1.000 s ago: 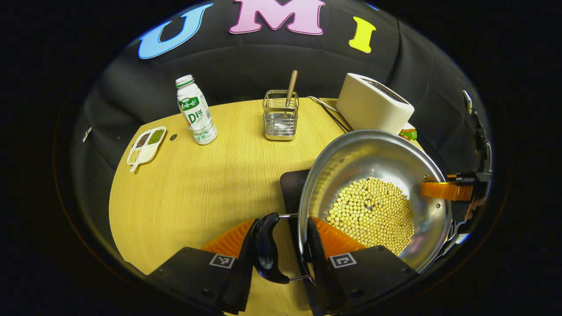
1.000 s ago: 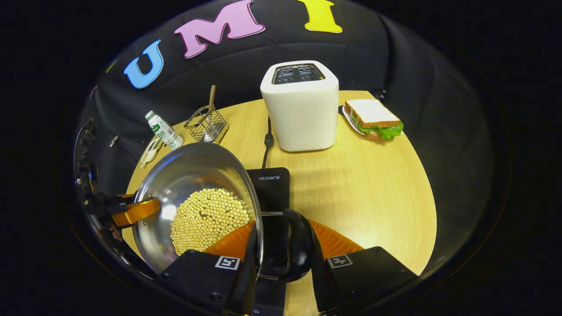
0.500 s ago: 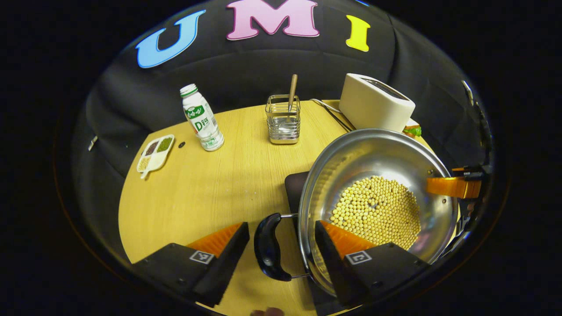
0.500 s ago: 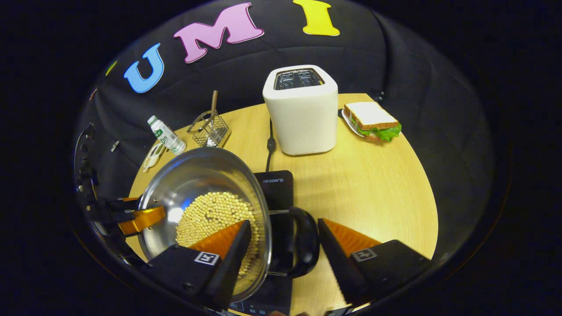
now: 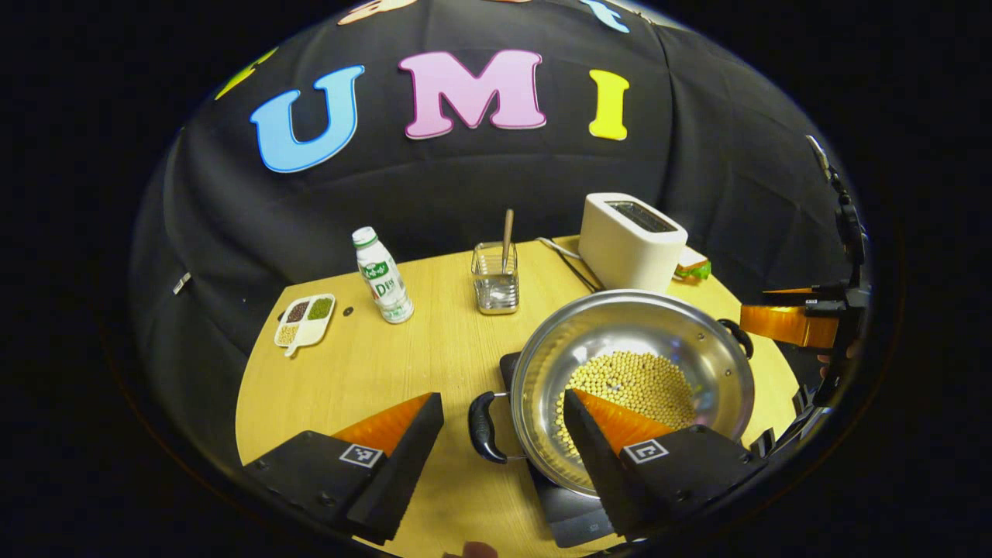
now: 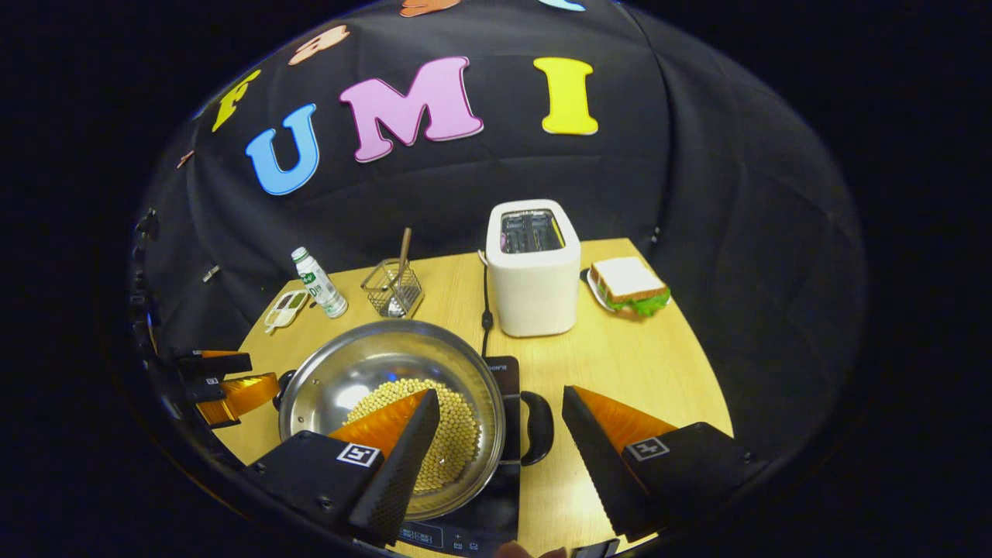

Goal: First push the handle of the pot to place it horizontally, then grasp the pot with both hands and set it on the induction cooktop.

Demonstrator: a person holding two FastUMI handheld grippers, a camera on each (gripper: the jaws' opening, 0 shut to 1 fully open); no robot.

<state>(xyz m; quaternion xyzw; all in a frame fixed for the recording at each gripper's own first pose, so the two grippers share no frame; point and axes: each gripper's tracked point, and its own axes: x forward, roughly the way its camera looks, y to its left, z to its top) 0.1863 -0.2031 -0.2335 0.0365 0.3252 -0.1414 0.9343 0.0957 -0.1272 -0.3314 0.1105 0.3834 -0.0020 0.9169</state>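
Observation:
The steel pot, holding pale round beans, sits on the black induction cooktop at the table's front. In the left gripper view, my left gripper is open and drawn back above the pot's black left handle, touching nothing. In the right gripper view, the pot rests on the cooktop, and my right gripper is open above the right handle, clear of it. Each view catches the other gripper off to the side, apart from the pot.
A white toaster stands behind the cooktop, its cord running forward. A sandwich on a plate lies at the back right. A bottle, a wire holder with a spoon and a divided dish stand at the back left.
Both grippers opened and let go of the pot's handles, then pulled up and back. The pot stays on the cooktop.

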